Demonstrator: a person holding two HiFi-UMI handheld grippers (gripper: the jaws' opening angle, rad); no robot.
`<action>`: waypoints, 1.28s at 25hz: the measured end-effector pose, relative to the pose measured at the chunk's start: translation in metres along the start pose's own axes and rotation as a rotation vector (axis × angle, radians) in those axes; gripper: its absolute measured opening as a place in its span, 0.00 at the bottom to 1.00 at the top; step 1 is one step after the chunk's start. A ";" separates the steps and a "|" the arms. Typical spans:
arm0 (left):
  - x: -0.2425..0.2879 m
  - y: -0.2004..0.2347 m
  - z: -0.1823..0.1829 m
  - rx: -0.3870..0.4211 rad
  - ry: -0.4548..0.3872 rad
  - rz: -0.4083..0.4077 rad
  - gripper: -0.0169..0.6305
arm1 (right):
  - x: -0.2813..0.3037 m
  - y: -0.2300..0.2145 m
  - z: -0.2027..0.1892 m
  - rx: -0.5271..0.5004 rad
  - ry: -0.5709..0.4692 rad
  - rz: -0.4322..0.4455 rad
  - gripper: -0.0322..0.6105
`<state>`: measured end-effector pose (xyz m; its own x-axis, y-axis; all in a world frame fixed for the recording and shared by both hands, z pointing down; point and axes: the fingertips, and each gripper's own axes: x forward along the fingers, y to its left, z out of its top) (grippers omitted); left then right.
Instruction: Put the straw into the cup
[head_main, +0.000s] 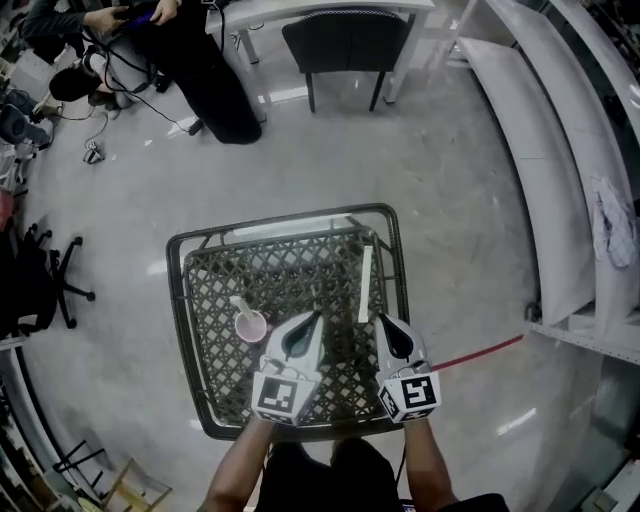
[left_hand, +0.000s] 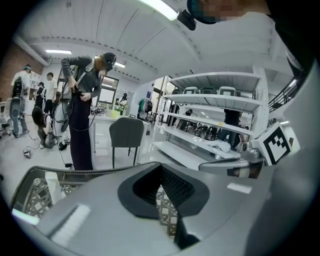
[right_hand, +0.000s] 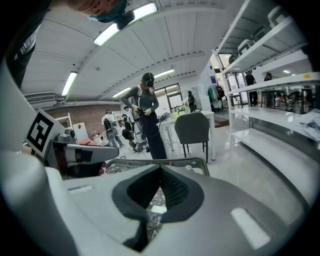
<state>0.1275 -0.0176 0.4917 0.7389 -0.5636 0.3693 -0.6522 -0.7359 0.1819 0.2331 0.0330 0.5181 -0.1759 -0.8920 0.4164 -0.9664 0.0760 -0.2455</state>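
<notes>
Hovering over the near part of the lattice tabletop (head_main: 290, 265), the left gripper (head_main: 314, 318) and right gripper (head_main: 384, 320) both have their jaws pressed together, holding nothing. The pink cup (head_main: 250, 326) stands just left of the left jaws. The white straw (head_main: 365, 285) lies flat, well right of the cup, just ahead of the right jaws.

A dark chair (head_main: 345, 42) stands beyond the mesh table (head_main: 290, 265).

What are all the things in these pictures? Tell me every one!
table: one, black lattice, middle of the floor
cup: one, pink, on the table's left side
straw: one, white, lying on the table's right side
chair: one, dark, by the white desk at the top
person: one, dark clothes, standing top left
shelves: white, along the right
left gripper: one, white-grey, shut, empty, beside the cup
right gripper: one, white-grey, shut, empty, near the straw
</notes>
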 end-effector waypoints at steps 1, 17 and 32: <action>0.004 0.002 -0.002 -0.002 0.004 -0.002 0.04 | 0.004 -0.001 -0.002 0.004 0.004 0.000 0.05; 0.043 0.012 -0.032 -0.024 0.060 -0.041 0.04 | 0.056 -0.034 -0.038 0.050 0.094 -0.004 0.05; 0.043 0.017 -0.032 -0.045 0.061 -0.033 0.04 | 0.117 -0.059 -0.056 0.055 0.181 -0.046 0.08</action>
<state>0.1427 -0.0422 0.5397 0.7492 -0.5145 0.4172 -0.6359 -0.7351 0.2353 0.2594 -0.0506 0.6301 -0.1676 -0.7987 0.5779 -0.9633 0.0082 -0.2682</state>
